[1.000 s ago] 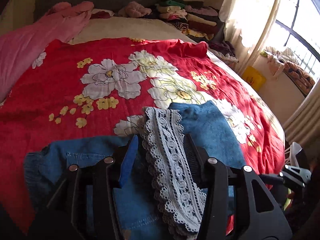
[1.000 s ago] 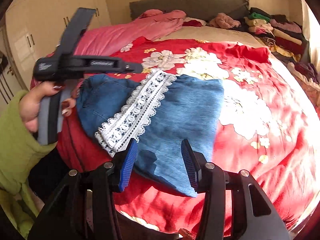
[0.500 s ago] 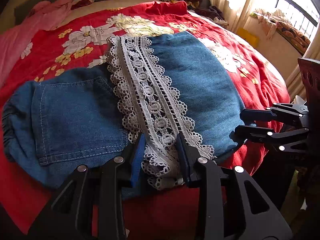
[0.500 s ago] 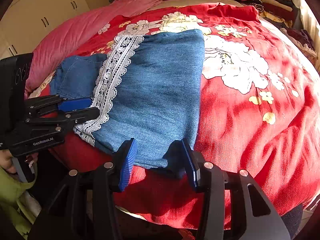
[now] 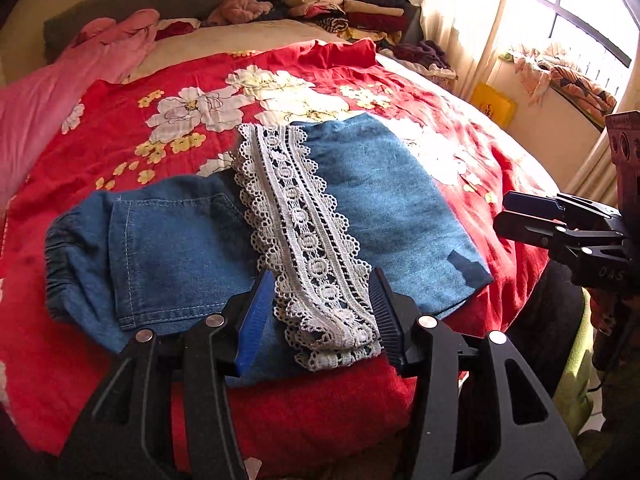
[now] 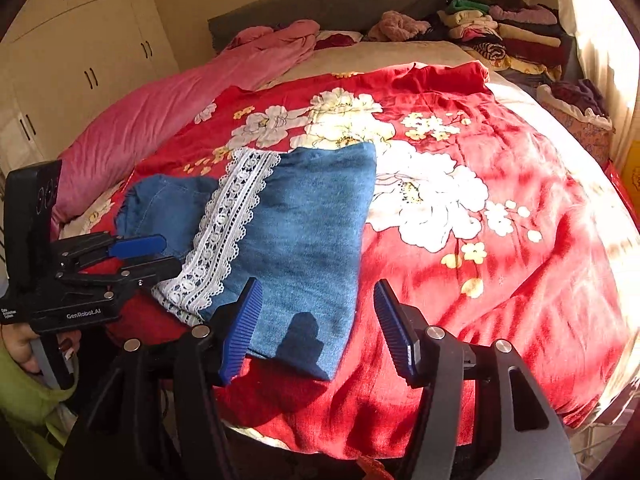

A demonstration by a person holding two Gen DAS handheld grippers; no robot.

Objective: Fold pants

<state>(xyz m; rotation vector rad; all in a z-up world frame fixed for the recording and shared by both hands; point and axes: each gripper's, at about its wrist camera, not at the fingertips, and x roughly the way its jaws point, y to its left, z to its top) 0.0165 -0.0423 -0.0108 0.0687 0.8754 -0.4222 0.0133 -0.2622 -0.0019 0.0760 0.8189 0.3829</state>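
Pants: folded blue denim pants with a band of white lace trim lie flat near the front edge of the bed, on a red bedspread with white and yellow flowers.
Fold: the pocket half lies to the left in the left wrist view; the plain half lies to the right, with the lace strip running between them.
Left gripper: jaws opening, standing either side of the lace end; the pads do not press on it.
Right gripper: jaws opening, fairly wide, poised over the near right corner of the denim; nothing is pinched.
Hand: in a green sleeve, it holds the left gripper's handle at the left edge of the right wrist view.
Background: a pink blanket along the left side, and a stack of folded clothes at the head of the bed.
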